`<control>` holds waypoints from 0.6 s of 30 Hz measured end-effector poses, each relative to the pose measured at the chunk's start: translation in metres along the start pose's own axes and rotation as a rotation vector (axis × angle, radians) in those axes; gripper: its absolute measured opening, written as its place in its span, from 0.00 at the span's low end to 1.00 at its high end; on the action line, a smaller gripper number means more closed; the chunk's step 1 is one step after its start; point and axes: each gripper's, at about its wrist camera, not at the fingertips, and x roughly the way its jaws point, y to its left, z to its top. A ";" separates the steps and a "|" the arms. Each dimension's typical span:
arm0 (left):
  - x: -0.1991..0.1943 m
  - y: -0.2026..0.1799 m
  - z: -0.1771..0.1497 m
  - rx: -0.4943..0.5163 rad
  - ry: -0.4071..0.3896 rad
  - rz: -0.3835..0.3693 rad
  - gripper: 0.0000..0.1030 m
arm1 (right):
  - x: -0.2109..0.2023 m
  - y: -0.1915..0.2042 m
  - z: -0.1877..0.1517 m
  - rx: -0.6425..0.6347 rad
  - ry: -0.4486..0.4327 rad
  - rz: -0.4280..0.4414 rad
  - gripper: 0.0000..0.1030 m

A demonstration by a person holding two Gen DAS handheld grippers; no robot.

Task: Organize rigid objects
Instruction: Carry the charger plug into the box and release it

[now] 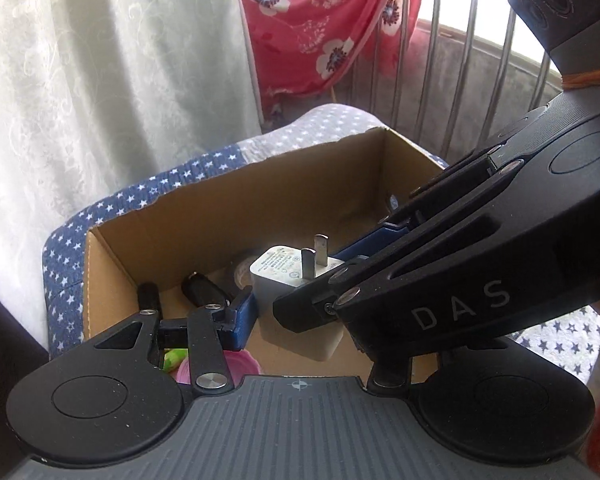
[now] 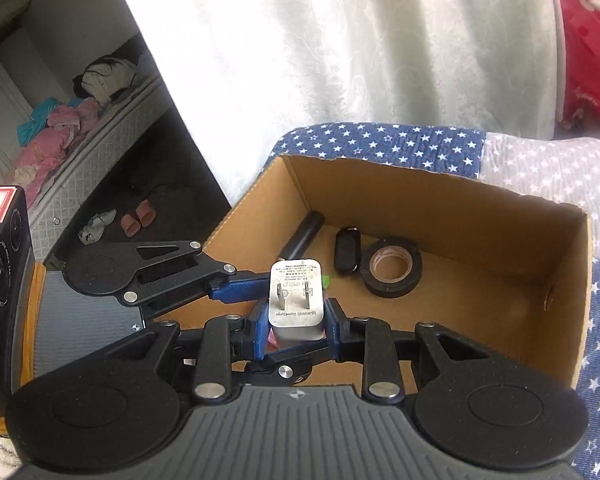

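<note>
Inside the cardboard box (image 2: 440,216), a tape roll (image 2: 391,271), key fob (image 2: 347,255) and black cylinder (image 2: 303,236) lie at twelve o'clock beyond the white charger (image 2: 296,304), prongs up, pinched by the right gripper (image 2: 296,330) over the box, while the left gripper (image 2: 236,292) crosses beside it, jaws half-spread and holding nothing.

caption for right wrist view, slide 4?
Right gripper holds a white charger, prongs up, over a cardboard box containing tape.

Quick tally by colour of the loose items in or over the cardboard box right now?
Black: 3, namely the tape roll, key fob and cylinder
White: 1, the charger plug, clamped in the right gripper
Total: 4
</note>
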 end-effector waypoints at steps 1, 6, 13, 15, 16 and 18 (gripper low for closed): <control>0.005 0.003 0.001 -0.008 0.020 -0.004 0.45 | 0.007 -0.006 0.003 0.008 0.015 0.003 0.29; 0.030 0.016 0.007 -0.051 0.099 -0.034 0.47 | 0.032 -0.024 0.008 0.043 0.071 0.013 0.29; 0.047 0.030 0.008 -0.076 0.170 -0.052 0.53 | 0.064 -0.039 0.010 0.069 0.146 0.004 0.29; 0.047 0.031 0.007 -0.077 0.178 -0.056 0.53 | 0.070 -0.040 0.010 0.070 0.163 0.001 0.28; 0.048 0.033 0.006 -0.076 0.181 -0.060 0.53 | 0.074 -0.040 0.010 0.065 0.170 -0.007 0.28; 0.046 0.032 0.005 -0.076 0.182 -0.069 0.53 | 0.077 -0.039 0.009 0.060 0.181 -0.017 0.28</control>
